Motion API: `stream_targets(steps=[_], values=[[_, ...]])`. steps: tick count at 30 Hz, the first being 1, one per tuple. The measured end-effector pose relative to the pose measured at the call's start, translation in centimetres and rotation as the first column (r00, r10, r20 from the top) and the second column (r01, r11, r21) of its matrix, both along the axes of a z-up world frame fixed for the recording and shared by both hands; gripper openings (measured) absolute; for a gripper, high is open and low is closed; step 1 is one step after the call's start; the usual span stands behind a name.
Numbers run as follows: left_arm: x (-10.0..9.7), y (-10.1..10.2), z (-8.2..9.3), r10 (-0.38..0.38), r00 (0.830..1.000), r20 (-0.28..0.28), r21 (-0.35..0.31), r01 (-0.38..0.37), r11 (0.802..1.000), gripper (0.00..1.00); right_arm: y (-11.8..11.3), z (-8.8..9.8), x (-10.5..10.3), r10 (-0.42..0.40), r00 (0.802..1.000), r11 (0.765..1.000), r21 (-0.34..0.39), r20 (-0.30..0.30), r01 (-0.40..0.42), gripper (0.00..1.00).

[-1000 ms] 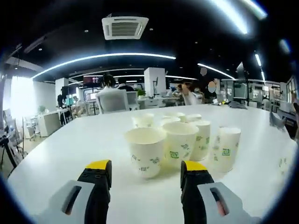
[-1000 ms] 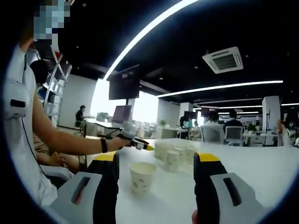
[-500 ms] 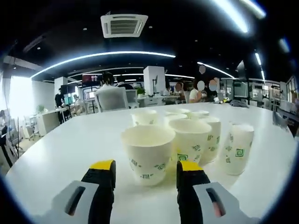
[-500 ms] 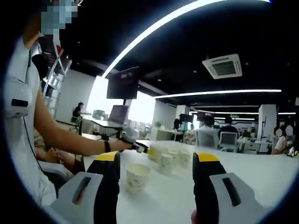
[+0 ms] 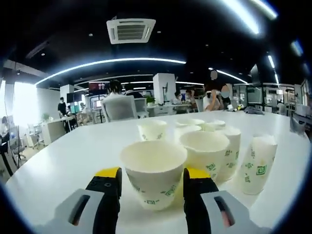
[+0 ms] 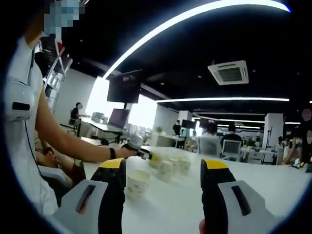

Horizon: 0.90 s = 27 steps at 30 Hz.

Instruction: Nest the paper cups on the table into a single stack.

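In the left gripper view, the left gripper (image 5: 151,181) is seen low over the white table (image 5: 73,151), its yellow-tipped jaws held apart. The nearest paper cup (image 5: 153,173) stands upright between the two jaw tips; whether the jaws touch its wall cannot be told. Just behind it to the right a second cup (image 5: 204,152) stands upright, with a taller cup (image 5: 231,148) close behind that one. Farther right a cup (image 5: 258,163) is seen mouth down — slightly tilted. More cups are gathered behind, among them an upright cup (image 5: 152,129) near the middle of the table. Beyond the table, an office with seated people and a ceiling vent (image 5: 130,30) is visible.

In the right gripper view, the right gripper (image 6: 163,168) is held above the table edge (image 6: 185,204), jaws wide apart and nothing between them. A lone cup (image 6: 137,182) stands upright on the table just beside the left jaw in the picture. Farther off, the cluster of cups (image 6: 168,166) is seen, and the left gripper's yellow tip (image 6: 146,155) — carried by the person's outstretched arm (image 6: 68,144) — reaches in at that cluster.
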<state>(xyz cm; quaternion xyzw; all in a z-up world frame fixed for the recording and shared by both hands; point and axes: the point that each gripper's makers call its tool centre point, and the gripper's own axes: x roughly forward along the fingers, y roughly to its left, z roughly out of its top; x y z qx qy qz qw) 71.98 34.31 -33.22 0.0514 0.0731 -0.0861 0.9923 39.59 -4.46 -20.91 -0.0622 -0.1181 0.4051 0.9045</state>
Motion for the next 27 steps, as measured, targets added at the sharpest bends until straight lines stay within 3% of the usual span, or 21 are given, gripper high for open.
stream_targets(steps=[10,27], values=[[-1.1,-1.4,-0.6,-0.008,1.000,0.000,-0.019,0.008,1.000,0.53,-0.1,-0.5,0.1,-0.009,1.000,1.000,-0.012,-0.010,0.009,0.63],[-1.9,-1.4,0.0,-0.014,1.000,0.006,-0.029,0.014,0.999,0.48,-0.3,-0.7,0.1,-0.010,1.000,1.000,-0.004,-0.016,0.010,0.63]])
